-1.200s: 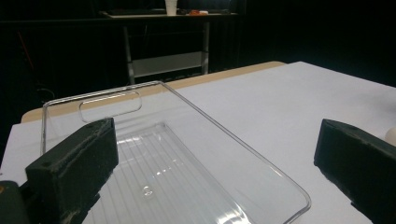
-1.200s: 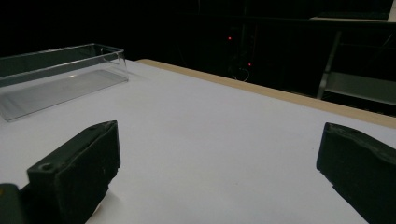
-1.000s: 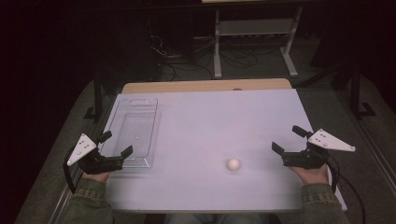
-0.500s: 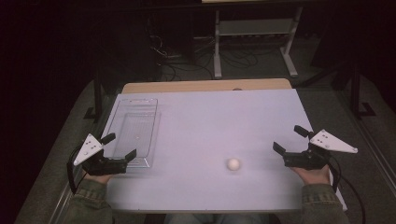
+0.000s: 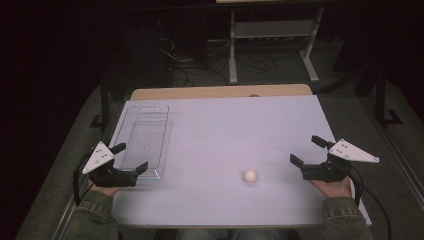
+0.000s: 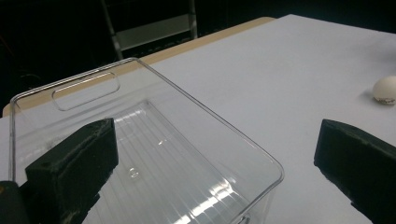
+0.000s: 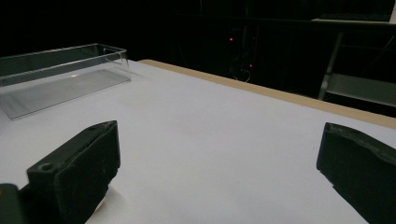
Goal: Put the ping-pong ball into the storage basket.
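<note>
A small white ball (image 5: 250, 176) lies on the white table (image 5: 225, 125), right of centre near the front. It also appears at the right edge of the left gripper view as the ball (image 6: 385, 89). A clear plastic tray (image 5: 145, 140) lies empty along the table's left side. My left gripper (image 5: 133, 156) is open at the tray's near end, and the tray's near corner (image 6: 261, 172) lies between its jaws. My right gripper (image 5: 303, 149) is open above the table's right side, right of the ball, with nothing between its jaws. The tray (image 7: 60, 70) shows far off in the right gripper view.
A tan board edge (image 5: 220, 92) runs along the table's far side. Beyond it, on the dark floor, stand a metal shelf frame (image 5: 270, 35) and loose cables (image 5: 190, 55). The person's sleeves (image 5: 95, 215) come in over the front edge.
Both grippers have shifted only a little and stay open. The ball and the tray have not moved.
</note>
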Demonstrator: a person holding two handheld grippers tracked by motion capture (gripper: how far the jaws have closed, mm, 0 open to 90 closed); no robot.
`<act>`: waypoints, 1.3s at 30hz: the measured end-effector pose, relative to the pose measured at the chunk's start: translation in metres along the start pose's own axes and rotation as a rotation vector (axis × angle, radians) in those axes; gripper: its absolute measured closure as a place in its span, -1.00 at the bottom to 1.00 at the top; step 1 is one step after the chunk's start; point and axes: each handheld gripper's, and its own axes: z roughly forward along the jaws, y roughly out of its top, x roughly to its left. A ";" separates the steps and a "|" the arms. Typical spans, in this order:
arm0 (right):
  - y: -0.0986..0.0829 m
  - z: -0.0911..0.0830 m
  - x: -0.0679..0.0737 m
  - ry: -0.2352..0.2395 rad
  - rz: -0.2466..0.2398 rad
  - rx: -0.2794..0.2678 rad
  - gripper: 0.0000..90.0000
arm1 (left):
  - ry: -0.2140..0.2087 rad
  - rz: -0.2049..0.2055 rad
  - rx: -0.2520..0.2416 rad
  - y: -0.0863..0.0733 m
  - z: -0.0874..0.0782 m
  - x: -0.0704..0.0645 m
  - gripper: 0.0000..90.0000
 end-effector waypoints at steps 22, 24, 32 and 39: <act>0.000 -0.003 -0.003 -0.012 0.010 -0.011 -1.00 | -0.043 0.082 0.109 0.038 0.006 0.000 -1.00; 0.000 -0.002 -0.003 -0.012 0.009 -0.009 -1.00 | -0.046 0.082 0.121 0.043 0.007 0.001 -1.00; 0.001 -0.004 -0.004 -0.018 0.011 -0.004 -1.00 | -0.060 0.111 0.139 0.059 0.009 -0.002 -1.00; 0.000 -0.004 -0.004 -0.019 0.016 -0.005 -1.00 | -0.078 0.147 0.171 0.070 0.013 -0.003 -1.00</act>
